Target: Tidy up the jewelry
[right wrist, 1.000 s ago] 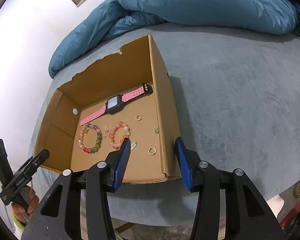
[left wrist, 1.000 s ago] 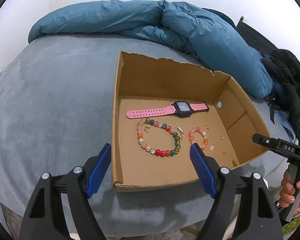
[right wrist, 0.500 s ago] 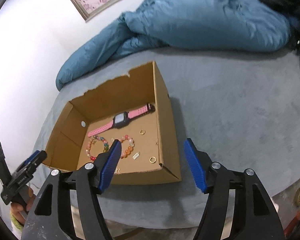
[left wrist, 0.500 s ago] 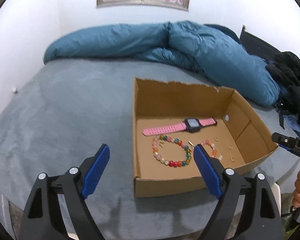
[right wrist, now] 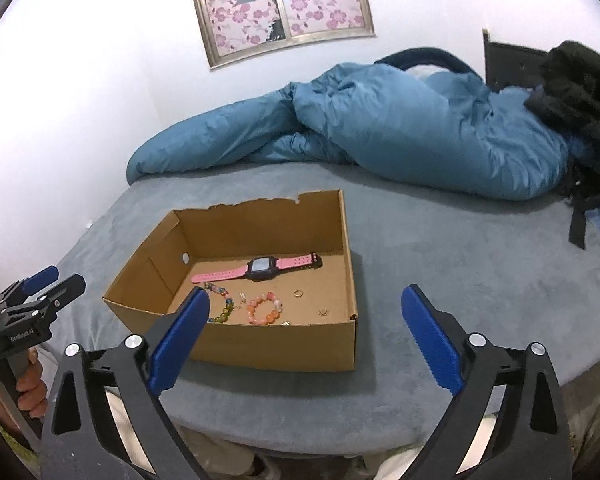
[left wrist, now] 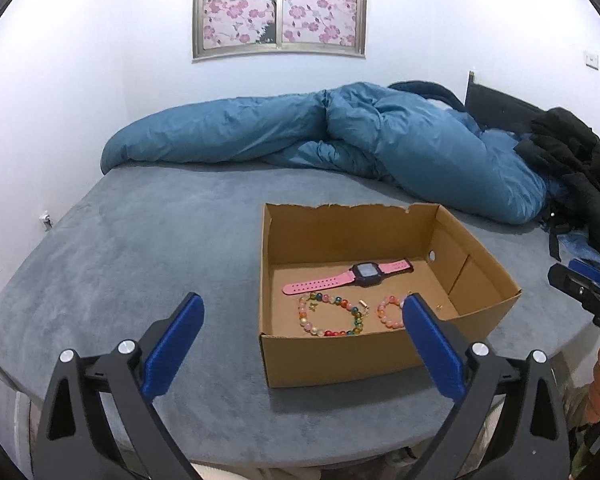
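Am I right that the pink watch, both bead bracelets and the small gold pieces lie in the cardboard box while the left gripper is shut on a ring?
Not quite: the left gripper is open and holds nothing, as the left wrist view shows. The pink watch, both bead bracelets and the small gold pieces do lie in the cardboard box.

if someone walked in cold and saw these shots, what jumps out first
The open cardboard box on the grey bed catches the eye, with a pink watch lying across its floor toward the far wall and two bead bracelets, a multicoloured one and a smaller orange-pink one, nearer the front. Behind it a rumpled blue duvet fills the far side under a floral-papered window. Both blue-padded claws, left and right, hang open and empty in front of the box.
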The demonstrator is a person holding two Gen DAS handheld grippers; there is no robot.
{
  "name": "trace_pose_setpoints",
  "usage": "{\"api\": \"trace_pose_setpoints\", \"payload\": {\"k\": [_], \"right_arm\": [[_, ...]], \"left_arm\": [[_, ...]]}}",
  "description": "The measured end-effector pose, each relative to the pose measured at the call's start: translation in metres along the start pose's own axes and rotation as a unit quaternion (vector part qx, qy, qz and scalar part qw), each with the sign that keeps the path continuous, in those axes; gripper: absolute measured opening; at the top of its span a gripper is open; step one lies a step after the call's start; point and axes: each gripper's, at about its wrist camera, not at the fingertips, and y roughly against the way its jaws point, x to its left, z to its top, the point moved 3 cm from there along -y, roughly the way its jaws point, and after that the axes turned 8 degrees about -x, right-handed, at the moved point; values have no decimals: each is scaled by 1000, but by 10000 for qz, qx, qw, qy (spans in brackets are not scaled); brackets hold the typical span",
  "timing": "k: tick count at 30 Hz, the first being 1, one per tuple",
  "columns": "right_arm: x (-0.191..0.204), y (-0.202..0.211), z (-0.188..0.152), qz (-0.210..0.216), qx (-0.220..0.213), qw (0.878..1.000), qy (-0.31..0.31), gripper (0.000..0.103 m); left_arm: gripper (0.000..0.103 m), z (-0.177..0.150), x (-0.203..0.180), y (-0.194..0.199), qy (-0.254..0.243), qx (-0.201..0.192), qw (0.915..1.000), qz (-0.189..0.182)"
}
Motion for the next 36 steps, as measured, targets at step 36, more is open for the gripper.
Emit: {"api": "trace_pose_setpoints", "payload": {"k": [36], "right_arm": [[32, 24, -7, -743, 2, 9917, 1046, 95]], "left_arm": [[98, -13, -23, 6, -287, 503, 9971, 497]]}}
